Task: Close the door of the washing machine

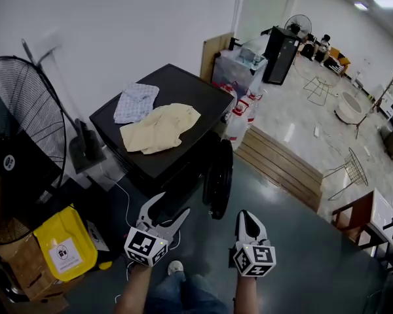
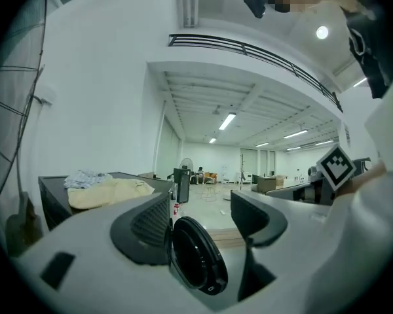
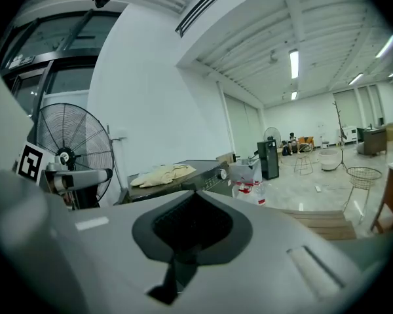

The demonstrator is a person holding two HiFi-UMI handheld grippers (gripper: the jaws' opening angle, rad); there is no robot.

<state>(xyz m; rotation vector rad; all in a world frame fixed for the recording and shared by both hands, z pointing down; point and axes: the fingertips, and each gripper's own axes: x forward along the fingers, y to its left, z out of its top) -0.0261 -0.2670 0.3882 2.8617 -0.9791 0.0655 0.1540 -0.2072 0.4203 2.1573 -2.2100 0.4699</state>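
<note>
Open door [image 2: 195, 260] beyond parted jaws of left gripper [image 1: 172, 205], right gripper [image 1: 247, 218] jaws together

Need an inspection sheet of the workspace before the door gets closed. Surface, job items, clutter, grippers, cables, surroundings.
Surface: top of the washing machine is dark and flat, with laundry lying on it.
Job's things: door open, swung out from the front.
Clutter: blue checked cloth and cream cloth on the top; yellow container on the floor at left.
Grippers: left gripper jaws apart, empty, short of the door; right gripper jaws together, empty.
Cables: white cable on the floor beside the machine.
Surroundings: standing fan at left; bottles and wooden step beyond.
</note>
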